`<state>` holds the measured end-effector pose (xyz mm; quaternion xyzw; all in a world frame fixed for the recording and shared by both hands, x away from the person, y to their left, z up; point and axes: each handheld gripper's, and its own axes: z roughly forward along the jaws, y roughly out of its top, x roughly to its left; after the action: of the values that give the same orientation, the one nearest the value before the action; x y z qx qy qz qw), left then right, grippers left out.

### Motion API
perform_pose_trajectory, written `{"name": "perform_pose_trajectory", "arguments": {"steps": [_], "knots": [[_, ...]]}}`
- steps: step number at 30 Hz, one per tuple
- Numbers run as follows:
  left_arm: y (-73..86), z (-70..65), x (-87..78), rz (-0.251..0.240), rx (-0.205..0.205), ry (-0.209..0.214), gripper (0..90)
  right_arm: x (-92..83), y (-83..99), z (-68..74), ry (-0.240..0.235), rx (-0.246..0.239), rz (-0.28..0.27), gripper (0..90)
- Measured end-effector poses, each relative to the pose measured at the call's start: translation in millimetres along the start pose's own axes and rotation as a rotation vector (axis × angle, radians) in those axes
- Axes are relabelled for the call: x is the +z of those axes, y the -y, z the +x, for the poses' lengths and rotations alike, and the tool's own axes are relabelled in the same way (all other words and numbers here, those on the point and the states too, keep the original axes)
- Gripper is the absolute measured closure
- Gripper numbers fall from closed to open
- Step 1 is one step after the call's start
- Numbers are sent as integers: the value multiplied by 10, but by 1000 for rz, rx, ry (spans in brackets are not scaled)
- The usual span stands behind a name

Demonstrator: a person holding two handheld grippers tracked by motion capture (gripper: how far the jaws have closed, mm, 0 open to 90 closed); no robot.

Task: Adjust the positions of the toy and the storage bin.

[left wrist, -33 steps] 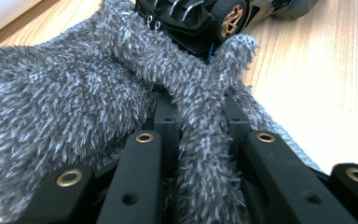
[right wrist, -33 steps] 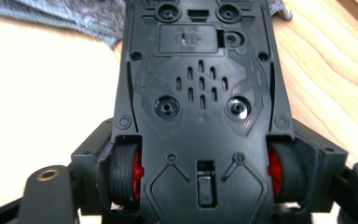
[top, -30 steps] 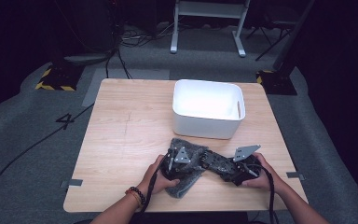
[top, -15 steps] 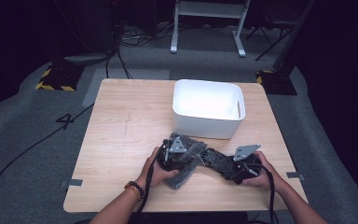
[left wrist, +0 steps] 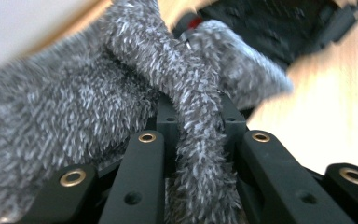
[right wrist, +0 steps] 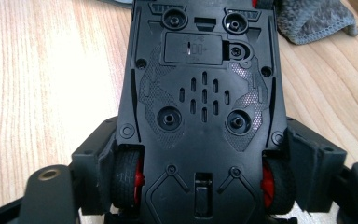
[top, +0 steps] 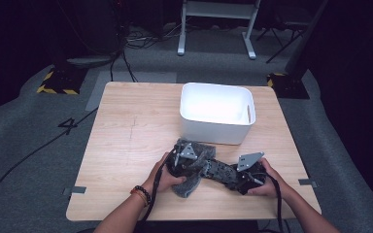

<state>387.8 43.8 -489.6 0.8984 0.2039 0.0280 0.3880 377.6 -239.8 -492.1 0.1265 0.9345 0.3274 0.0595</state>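
Grey cloth [top: 190, 182] beside white bin [top: 217, 116]

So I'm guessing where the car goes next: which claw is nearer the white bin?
Left. The left claw, shut on the grey cloth, sits just before the white bin; the right claw, gripping the toy car, is farther back.

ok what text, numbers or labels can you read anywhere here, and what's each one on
"4": a dark figure on the grey floor, left of the table.
Small raised marks on the battery cover on the underside of the toy car: too small to read.
No lettering on the white bin or the grey fuzzy cloth.
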Motion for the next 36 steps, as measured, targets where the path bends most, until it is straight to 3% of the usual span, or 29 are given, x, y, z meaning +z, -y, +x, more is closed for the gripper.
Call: {"name": "perform_pose_trajectory", "arguments": {"steps": [2,4,6,9,14,17,22,26,31,36], "knots": [[33,-33,-10,44,8,39,770,2,1,3,5,2,1,242],[62,-116,-40,91,43,77,770,2,4,-3,-1,12,5,243],[75,-202,-67,128,83,95,769,6,11,-16,-3,28,0,243],[89,-250,-89,139,88,96,767,9,16,-39,-7,25,-5,243],[51,-135,-77,61,26,19,755,15,11,-22,-6,23,-10,244],[-12,-90,-94,4,12,-33,756,20,6,-16,-11,18,-13,244],[-112,-50,-115,-82,-7,-66,759,36,-9,10,-28,1,-17,244],[-180,-5,-129,-137,-32,-77,760,48,-65,67,-39,-52,6,244],[-219,17,-73,-132,-27,-63,759,87,-136,151,-62,-101,16,244],[-162,57,-49,-86,-37,-52,761,93,-137,145,-66,-95,3,242]]}}
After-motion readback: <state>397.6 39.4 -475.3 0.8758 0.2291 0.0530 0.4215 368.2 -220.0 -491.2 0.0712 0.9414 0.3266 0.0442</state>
